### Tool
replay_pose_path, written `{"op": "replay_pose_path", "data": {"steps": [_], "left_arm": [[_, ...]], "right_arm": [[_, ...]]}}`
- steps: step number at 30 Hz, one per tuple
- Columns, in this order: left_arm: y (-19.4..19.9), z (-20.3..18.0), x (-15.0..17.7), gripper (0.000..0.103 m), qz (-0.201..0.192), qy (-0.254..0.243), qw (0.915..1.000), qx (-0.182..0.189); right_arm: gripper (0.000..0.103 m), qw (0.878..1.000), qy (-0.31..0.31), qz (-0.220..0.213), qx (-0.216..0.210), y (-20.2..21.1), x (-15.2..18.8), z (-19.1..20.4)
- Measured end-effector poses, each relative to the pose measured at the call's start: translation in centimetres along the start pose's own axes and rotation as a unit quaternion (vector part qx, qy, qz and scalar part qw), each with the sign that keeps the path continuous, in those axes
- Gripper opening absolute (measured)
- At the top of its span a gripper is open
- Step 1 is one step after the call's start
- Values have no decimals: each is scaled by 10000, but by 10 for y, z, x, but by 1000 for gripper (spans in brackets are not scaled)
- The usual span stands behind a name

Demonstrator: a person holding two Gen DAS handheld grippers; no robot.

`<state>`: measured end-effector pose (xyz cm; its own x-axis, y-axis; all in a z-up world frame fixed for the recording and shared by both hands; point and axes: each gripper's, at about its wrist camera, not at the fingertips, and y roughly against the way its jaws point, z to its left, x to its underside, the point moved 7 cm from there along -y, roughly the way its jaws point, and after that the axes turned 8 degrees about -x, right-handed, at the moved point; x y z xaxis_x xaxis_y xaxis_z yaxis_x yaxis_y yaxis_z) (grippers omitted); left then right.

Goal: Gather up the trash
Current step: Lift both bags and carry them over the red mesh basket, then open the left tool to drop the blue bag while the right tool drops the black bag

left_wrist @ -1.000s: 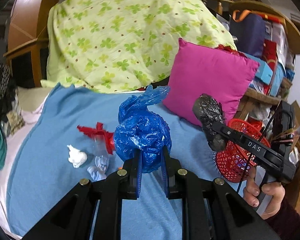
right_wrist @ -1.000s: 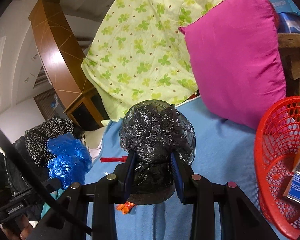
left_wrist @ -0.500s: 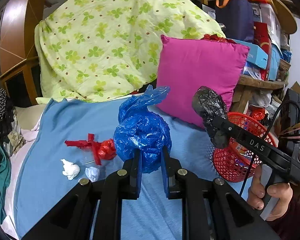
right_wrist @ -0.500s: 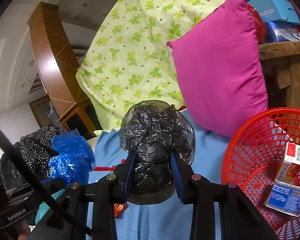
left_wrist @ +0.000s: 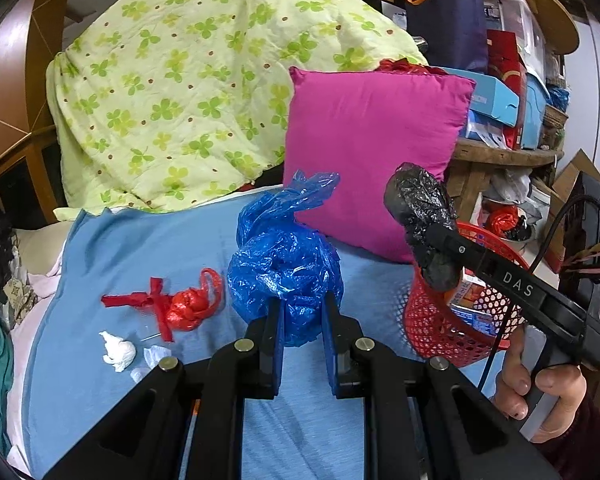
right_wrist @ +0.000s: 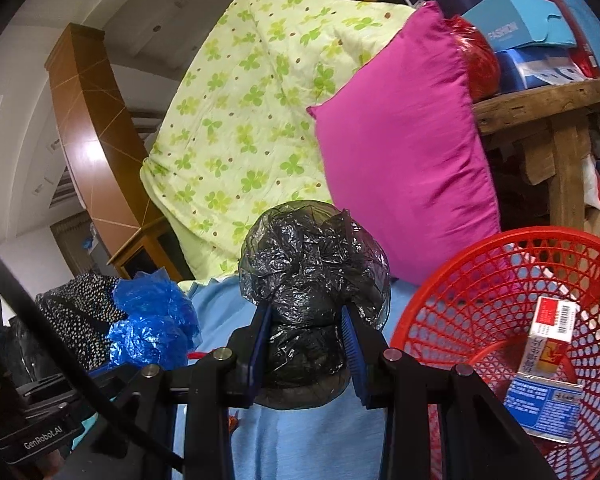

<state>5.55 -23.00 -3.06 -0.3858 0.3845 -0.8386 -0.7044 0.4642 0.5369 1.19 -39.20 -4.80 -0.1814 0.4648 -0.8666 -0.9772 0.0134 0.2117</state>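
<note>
While both grippers carry a load, the relation that matters is how each bundle lies from the red plastic mesh basket point(right_wrist: 500, 280), which sits at the edge of the blue bedsheet point(left_wrist: 148, 248) below the magenta square cushion point(left_wrist: 372, 152). The right gripper point(right_wrist: 306, 344) has its jaws drawn in narrow on a crumpled black plastic bag point(right_wrist: 314, 264), pinched round its lower half with the puffed top standing up beyond the fingertips; in the right wrist view the basket's open mouth lies just to the right of that bag, with some small printed cartons point(right_wrist: 548, 376) already inside. From the left wrist view the black bag hangs close above the basket's near rim, so the right hand is clearly the nearer one, and I judge a short move rightward and down over the rim is all that its drop needs. The left gripper point(left_wrist: 300, 336) is likewise closed narrow on a scrunched blue plastic bag point(left_wrist: 284, 256), its twisted tail pointing up and away; it sits well to the left of the basket and would have to cross toward it after the right side clears. Further left of the basket, on the sheet, a knotted red plastic bag point(left_wrist: 188, 304) and white crumpled tissues point(left_wrist: 118, 350) lie uncollected.
</note>
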Motion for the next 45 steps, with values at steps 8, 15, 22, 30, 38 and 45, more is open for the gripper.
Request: {"op": "replay_pose_path", "data": {"steps": [8,15,22,30,38,45], "left_arm": [[1,-30,-8,18,-42,-85,9990,437],[1,-61,-16,18,-52,-222,9961,855],[-4,-98,-26,18,-2,-339,9905,1333],[-14,-137,-27,18,201,-473,9834,1737],[-34,-166,-24,19,470,-554,9779,1958],[-49,-171,-24,20,580,-431,9763,2041]], "right_arm": [[37,9996,-163,-155,148,17,-8,-22],[37,9970,-505,-411,421,38,-20,-54],[37,9908,-931,-661,726,65,-26,-90],[37,9786,-1457,-1058,998,108,-21,-124],[39,9716,-1844,-1085,1016,118,-14,-144],[60,9685,-2106,-985,893,112,-11,-149]]}}
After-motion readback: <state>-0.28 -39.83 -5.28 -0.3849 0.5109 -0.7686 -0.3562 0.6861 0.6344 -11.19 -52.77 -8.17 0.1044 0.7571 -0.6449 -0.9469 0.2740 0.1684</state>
